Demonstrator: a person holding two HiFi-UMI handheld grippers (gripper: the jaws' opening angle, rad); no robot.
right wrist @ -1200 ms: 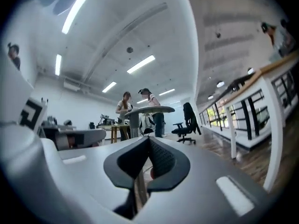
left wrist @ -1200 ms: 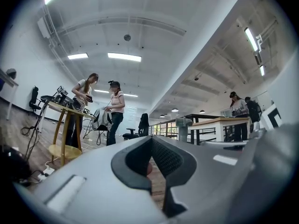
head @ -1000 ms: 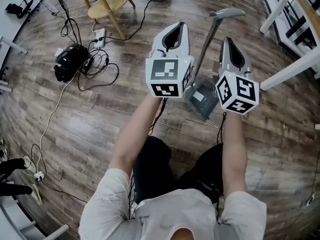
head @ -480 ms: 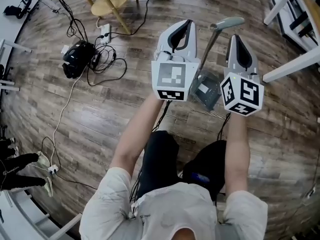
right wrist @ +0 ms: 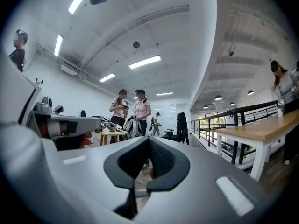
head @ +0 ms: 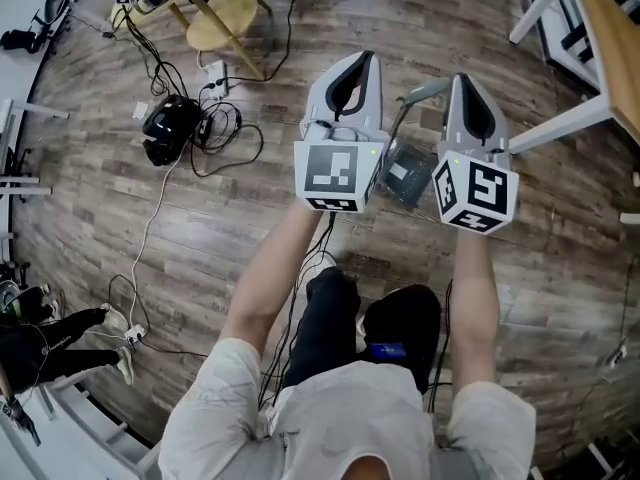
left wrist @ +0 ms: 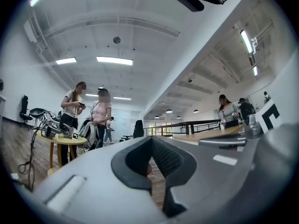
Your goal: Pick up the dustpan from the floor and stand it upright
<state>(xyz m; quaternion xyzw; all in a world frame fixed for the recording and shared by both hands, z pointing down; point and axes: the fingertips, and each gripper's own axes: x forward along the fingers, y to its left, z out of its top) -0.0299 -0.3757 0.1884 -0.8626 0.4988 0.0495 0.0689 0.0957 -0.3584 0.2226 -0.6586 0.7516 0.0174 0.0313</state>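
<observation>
In the head view the grey dustpan (head: 405, 176) stands on the wood floor, its long handle (head: 425, 90) rising between my two raised grippers. My left gripper (head: 362, 60) is held up to the left of the handle, jaws together and empty. My right gripper (head: 464, 80) is up on the handle's right side, also shut with nothing in it. Neither touches the dustpan. The left gripper view shows its closed jaws (left wrist: 151, 141) pointing out across the room, and the right gripper view shows the same (right wrist: 148, 141). The dustpan's base is partly hidden behind the marker cubes.
A wooden stool (head: 222, 8), a black bag (head: 168, 128) and loose cables (head: 150, 228) lie to the left on the floor. White table legs (head: 560, 123) and a wooden tabletop (head: 605, 38) stand at the right. Two people (left wrist: 88, 118) stand by a round table (left wrist: 60, 139).
Both grippers have risen well above the floor, still shut. The dustpan stays standing between them on the floor and looks smaller and farther below.
</observation>
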